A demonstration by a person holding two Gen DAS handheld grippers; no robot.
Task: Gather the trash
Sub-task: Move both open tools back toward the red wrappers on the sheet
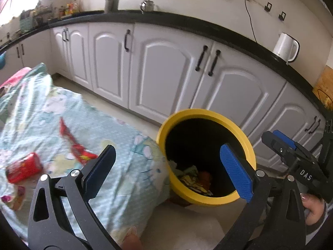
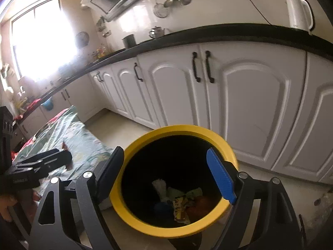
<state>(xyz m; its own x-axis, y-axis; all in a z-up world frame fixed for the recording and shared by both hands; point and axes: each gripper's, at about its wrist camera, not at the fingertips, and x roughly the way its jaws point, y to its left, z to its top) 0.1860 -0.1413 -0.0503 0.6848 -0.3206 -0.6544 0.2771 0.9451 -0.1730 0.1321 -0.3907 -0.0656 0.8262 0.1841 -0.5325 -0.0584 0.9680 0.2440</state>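
Observation:
A yellow bin (image 1: 199, 112) with a black inside stands on the floor beside a light blue-green patterned cloth (image 1: 52, 108). Crumpled wrappers (image 1: 191, 177) lie at the bin's bottom. On the cloth lie a long red wrapper (image 1: 77, 145) and a red packet (image 1: 22, 168). My left gripper (image 1: 168, 154) is open and empty, straddling the cloth's edge and the bin's near rim. My right gripper (image 2: 165, 152) hangs open and empty over the bin (image 2: 177, 128), above the wrappers (image 2: 181, 206) inside. Its fingers (image 1: 285, 138) also show at the right of the left wrist view.
White cabinet doors (image 1: 166, 66) with black handles run behind the bin under a black countertop (image 1: 187, 20). A white kettle (image 1: 286, 46) stands on it. Pale floor (image 1: 187, 225) lies in front of the bin. A hand (image 1: 312, 208) holds the right gripper.

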